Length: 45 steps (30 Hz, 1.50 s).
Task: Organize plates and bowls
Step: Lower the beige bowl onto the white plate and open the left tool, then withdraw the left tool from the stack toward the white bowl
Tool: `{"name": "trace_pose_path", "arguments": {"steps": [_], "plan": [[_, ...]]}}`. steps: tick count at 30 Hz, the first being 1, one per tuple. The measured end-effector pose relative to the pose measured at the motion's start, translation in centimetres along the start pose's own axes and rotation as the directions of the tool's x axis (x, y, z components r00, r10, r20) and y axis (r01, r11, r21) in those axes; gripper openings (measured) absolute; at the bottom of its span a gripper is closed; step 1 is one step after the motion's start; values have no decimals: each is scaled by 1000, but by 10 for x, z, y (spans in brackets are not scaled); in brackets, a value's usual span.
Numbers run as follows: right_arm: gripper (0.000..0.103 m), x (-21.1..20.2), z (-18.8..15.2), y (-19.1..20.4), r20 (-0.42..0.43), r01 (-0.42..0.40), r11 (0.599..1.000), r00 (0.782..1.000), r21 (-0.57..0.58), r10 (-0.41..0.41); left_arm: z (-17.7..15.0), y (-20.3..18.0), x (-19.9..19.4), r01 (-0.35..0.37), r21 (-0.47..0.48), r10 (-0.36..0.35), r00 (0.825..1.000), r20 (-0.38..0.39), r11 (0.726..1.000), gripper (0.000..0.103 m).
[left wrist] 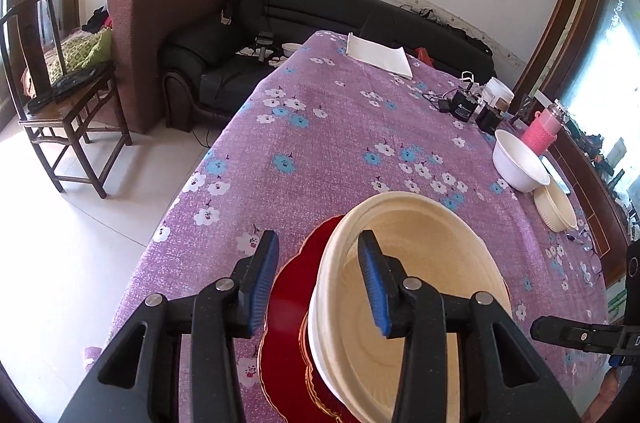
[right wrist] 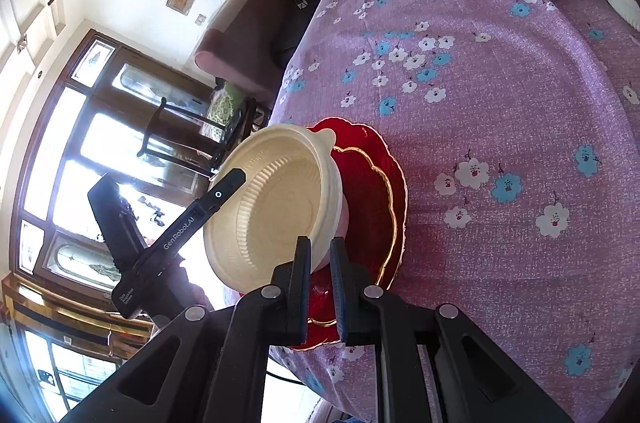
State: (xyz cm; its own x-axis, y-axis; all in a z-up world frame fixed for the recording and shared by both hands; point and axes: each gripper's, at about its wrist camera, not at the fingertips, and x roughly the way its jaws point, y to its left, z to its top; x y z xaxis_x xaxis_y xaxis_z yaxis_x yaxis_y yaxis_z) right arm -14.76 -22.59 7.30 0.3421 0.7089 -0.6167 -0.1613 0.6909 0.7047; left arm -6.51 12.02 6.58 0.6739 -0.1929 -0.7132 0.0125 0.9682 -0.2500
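Reading "GenRobot.AI" along left gripper (right wrist: pixel 224 191) arm

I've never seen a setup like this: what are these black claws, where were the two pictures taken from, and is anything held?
No robot: a person carries a hand-held gripper in each hand, each with a fisheye camera looking along its fingers. One picture is from the left hand-held gripper, the other from the right hand-held gripper. On the flowered tablecloth a cream bowl sits on stacked red plates; a white bowl stands farther off. The left one is open, its fingers either side of the cream bowl's rim, not pinching. The right one is shut and looks empty.
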Motion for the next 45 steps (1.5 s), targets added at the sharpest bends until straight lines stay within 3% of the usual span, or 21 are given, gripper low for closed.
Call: {"name": "trace_pose_path", "arguments": {"steps": [6, 14, 18, 22, 32, 39, 45], "plan": [[12, -5, 0, -2, 9, -5, 1000, 1000, 5, 5, -3, -5, 6, 28, 28, -27, 999, -39, 999, 40], [12, -12, 1, -6, 24, -13, 1000, 1000, 11, 12, 3, 3, -14, 31, -5, -31, 999, 19, 999, 44], [12, -13, -1, -7, 25, -17, 1000, 1000, 14, 16, 9, 10, -24, -35, -26, 37, 996, 82, 999, 44], [12, -16, 0, -7, 37, -15, 1000, 999, 12, 15, 7, 7, -16, -68, -2, 68, 996, 61, 998, 44], [12, -33, 4, -18, 82, -19, 999, 997, 29, 17, 9, 2, -36, -24, -22, 26, 994, 107, 999, 46], [12, -49, 7, -36, 127, 7, 999, 992, 44, -12, 6, -39, -48, 49, 72, -57, 992, 115, 996, 54], [12, -66, 7, -58, 167, 61, 996, 983, 71, -72, 1, -81, -45, 128, 148, -140, 987, 74, 981, 60]]}}
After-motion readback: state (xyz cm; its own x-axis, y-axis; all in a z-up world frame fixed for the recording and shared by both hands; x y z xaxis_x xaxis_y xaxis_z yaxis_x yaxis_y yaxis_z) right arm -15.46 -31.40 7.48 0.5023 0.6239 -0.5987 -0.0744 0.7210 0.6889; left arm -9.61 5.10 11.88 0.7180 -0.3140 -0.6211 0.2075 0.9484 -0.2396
